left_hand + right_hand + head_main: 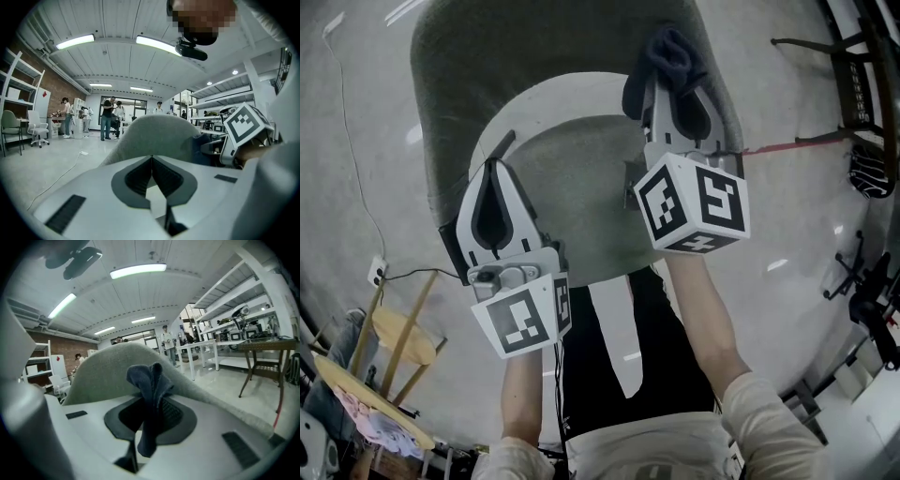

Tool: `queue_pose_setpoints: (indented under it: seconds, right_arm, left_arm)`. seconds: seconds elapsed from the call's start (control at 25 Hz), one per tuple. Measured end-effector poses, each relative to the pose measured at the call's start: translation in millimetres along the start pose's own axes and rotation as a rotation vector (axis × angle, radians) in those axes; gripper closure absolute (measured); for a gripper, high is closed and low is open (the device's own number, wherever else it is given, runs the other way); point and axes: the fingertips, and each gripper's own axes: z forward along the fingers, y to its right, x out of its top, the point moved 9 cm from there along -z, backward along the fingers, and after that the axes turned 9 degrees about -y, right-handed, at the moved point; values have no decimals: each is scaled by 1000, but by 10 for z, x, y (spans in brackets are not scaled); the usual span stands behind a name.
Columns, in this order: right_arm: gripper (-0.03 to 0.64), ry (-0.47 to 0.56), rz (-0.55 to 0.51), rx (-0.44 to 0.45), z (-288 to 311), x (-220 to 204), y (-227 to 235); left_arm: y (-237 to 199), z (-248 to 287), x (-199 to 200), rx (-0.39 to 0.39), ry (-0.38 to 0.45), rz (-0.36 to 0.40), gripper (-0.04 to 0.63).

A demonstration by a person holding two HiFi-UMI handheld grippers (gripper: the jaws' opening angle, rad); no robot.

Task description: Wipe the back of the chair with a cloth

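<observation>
Grey fabric covers the chair back (534,56), and the dark blue cloth (670,49) lies at its right edge, near the top, pinched between the jaws of the right gripper (675,84). The left gripper (494,173), jaws pressed together on nothing, hangs near the back's left edge

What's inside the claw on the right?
A dark blue cloth, pinched between the jaws of the right gripper. Its bunched top sticks out; the pinched part is covered by the pads.
</observation>
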Motion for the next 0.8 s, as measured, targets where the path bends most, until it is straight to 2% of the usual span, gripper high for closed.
queue_pose_setpoints:
  seconds: [0.2, 0.32, 0.4, 0.6, 0.8]
  right_arm:
    - [558, -36, -139, 254, -16, -291, -583]
    - [558, -45, -182, 428, -17, -463, -971]
    - [558, -53, -212, 512, -25, -575, -1208]
    - [558, -85, -266, 649, -57, -823, -1596]
    - [558, -122, -321, 731, -74, -1029, -1836]
  left_arm:
    - [-138, -172, -109, 42, -1, -11, 580]
    - [-289, -262, -210, 73, -8, -36, 580]
    - [-397, -343, -291, 101, -18, -55, 580]
    - [-579, -622, -395, 170, 1, -106, 580]
    - [-604, -755, -458, 154, 6, -124, 580]
